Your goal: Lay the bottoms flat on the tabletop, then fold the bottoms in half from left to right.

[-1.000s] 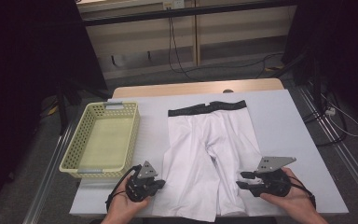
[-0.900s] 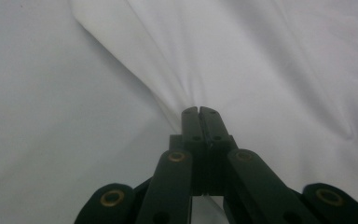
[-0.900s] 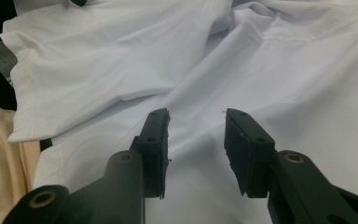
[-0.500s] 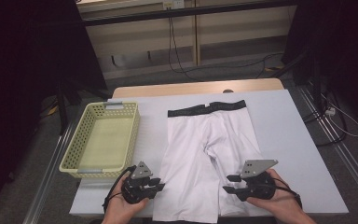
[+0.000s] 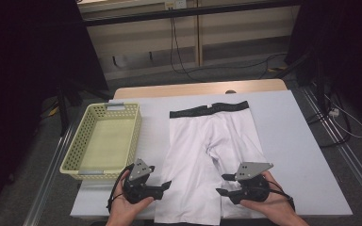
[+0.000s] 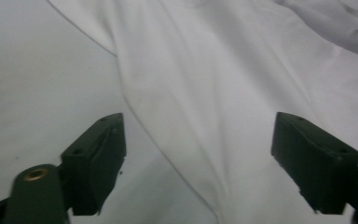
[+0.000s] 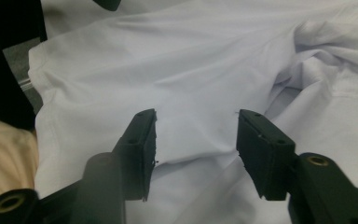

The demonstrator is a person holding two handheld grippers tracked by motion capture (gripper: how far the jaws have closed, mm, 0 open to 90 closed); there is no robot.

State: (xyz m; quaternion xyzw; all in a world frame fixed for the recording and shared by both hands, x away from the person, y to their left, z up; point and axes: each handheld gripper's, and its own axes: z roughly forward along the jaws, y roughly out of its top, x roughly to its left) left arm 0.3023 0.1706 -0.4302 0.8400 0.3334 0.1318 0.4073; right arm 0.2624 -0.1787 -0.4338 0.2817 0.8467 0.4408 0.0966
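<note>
While the white shorts (image 5: pixel 210 155) lie spread flat on the counter (image 5: pixel 301 141), black waistband (image 5: pixel 209 109) at the far side and both leg hems toward me, I hold one claw at each leg end. My left claw (image 5: pixel 162 186) sits at the outer edge of the leg on my left; in the left gripper view its jaws stand wide apart, one over the bare counter, the other over the cloth, with the fabric's edge (image 6: pixel 168 154) running between them and nothing pinched. My right claw (image 5: pixel 222 184) rests low over the other leg near its inner edge; in the right gripper view the jaws are parted about halfway, and a small raised fold of the white fabric (image 7: pixel 196 144) lies between them, though neither pad is pressed on it that I can see. That claw has hold of nothing yet. My two hands are near the counter's near edge, well apart from each other. Left of the shorts, just beside my left claw, stands a pale yellow basket (image 5: pixel 82 146) with perforated walls
</note>
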